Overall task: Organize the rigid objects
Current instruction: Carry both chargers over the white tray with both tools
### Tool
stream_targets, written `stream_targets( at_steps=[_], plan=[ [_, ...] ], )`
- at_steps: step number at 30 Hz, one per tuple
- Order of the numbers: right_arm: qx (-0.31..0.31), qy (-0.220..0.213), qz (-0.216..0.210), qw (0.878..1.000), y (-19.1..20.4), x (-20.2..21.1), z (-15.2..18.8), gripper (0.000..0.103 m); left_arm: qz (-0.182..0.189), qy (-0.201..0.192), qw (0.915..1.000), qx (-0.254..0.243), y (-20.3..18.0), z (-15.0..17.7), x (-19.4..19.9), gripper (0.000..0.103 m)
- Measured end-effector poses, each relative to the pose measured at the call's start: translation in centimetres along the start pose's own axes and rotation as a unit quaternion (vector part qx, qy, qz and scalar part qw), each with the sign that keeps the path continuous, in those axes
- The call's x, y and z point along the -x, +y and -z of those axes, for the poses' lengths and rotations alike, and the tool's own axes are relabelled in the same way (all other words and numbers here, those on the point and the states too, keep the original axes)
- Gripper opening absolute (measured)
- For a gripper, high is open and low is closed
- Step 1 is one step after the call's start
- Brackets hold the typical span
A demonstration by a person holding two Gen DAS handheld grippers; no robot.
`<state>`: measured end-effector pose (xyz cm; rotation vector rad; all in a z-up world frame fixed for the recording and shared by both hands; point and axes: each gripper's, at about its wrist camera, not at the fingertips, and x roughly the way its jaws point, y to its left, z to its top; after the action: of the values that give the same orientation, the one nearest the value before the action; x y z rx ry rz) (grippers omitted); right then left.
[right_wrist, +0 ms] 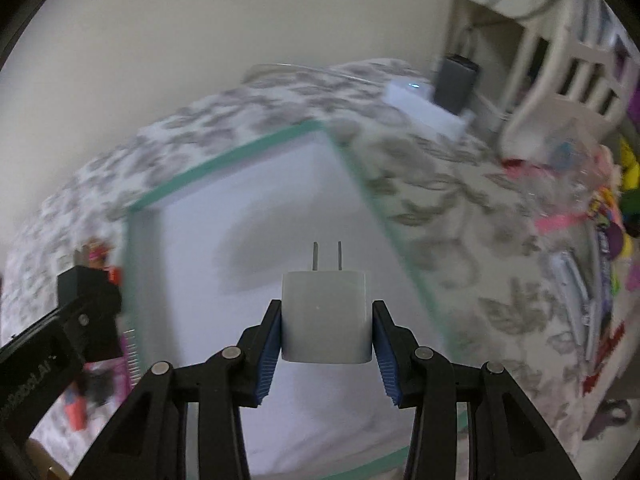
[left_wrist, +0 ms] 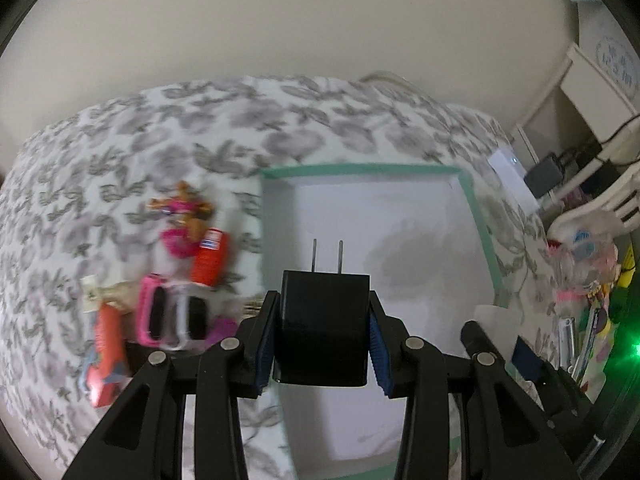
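My left gripper (left_wrist: 322, 340) is shut on a black plug adapter (left_wrist: 324, 328), prongs pointing forward, held above a white tray with a green rim (left_wrist: 360, 170). My right gripper (right_wrist: 326, 336) is shut on a white plug adapter (right_wrist: 325, 316), prongs forward, above the same tray (right_wrist: 240, 150). The tray's white floor shows nothing lying in it. The left gripper with its black adapter (right_wrist: 86, 304) shows at the left edge of the right wrist view.
The tray lies on a grey floral bedspread (left_wrist: 160, 140). Left of it is a pile of small things: pink watch (left_wrist: 150, 308), orange tube (left_wrist: 210, 258), toy figure (left_wrist: 184, 210). At the right are a white box (right_wrist: 424, 108), shelves and colourful clutter (left_wrist: 580, 280).
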<state>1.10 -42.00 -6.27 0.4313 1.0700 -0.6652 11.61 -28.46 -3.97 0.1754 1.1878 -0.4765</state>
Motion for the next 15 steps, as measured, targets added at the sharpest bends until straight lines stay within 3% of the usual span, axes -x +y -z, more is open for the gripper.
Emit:
stream_targets(
  at_steps=[7,15],
  plan=[
    [-0.037,0.023,0.008,0.999,-2.8,-2.4,0.0,0.046,0.013,0.020,0.9996,-0.012,-1.3,1.0,-3.5,0.042],
    [-0.014,0.043,0.023,0.999,-1.9,-3.5,0.8,0.046,0.021,0.050,0.9985,-0.008,-1.4,2.0,-6.2,0.042]
  ],
)
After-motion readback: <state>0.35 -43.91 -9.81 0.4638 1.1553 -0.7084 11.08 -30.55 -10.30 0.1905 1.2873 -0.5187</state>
